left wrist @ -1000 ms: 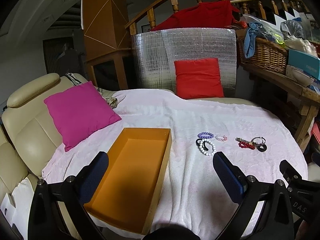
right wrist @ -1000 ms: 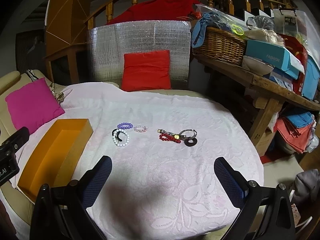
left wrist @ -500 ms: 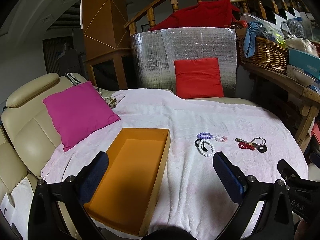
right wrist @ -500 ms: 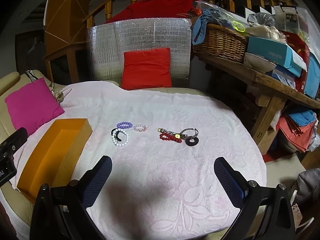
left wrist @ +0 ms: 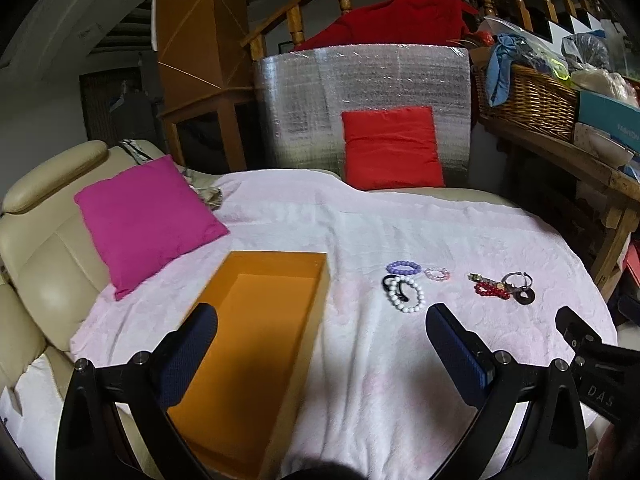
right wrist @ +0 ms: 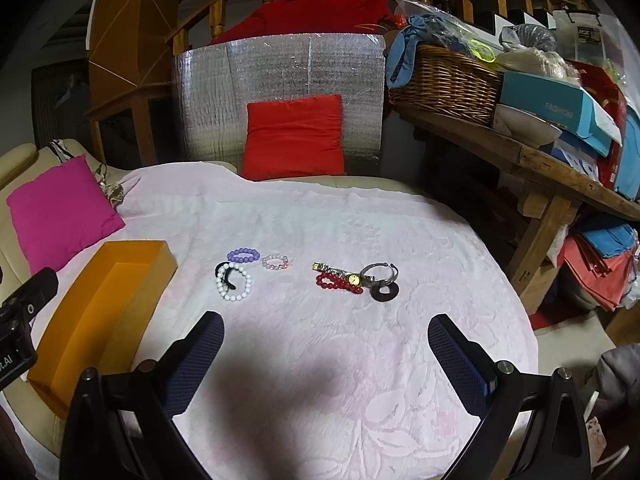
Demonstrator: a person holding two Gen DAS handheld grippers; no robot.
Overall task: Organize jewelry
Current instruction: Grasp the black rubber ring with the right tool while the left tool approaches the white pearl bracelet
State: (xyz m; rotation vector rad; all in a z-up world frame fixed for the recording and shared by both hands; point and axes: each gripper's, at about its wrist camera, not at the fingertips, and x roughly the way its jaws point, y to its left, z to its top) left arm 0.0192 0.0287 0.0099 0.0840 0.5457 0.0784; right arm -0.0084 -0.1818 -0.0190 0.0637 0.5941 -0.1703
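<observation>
Right tool (right wrist: 326,354) gapes above blanket (right wrist: 360,224) — jewelry (right wrist: 304,276) beyond.

Dim indoor light; the corners go black and straight lines bow with fisheye distortion. A soft shadow darkens the pink blanket (right wrist: 320,380) between the fingers (right wrist: 200,352). Everything stays sharp.

left gripper (left wrist: 320,354): drifted slightly forward and to the left over the pale pink blanket (left wrist: 360,220); the orange box (left wrist: 256,336) now sits a little more to the right in the left wrist view.
right gripper (right wrist: 325,354): eased a touch closer to the jewelry; the white bead bracelet (right wrist: 236,285) and the wristwatch (right wrist: 345,276) lie marginally lower in the right wrist view.
jaws: no change to report; both pairs spread wide, as before.
</observation>
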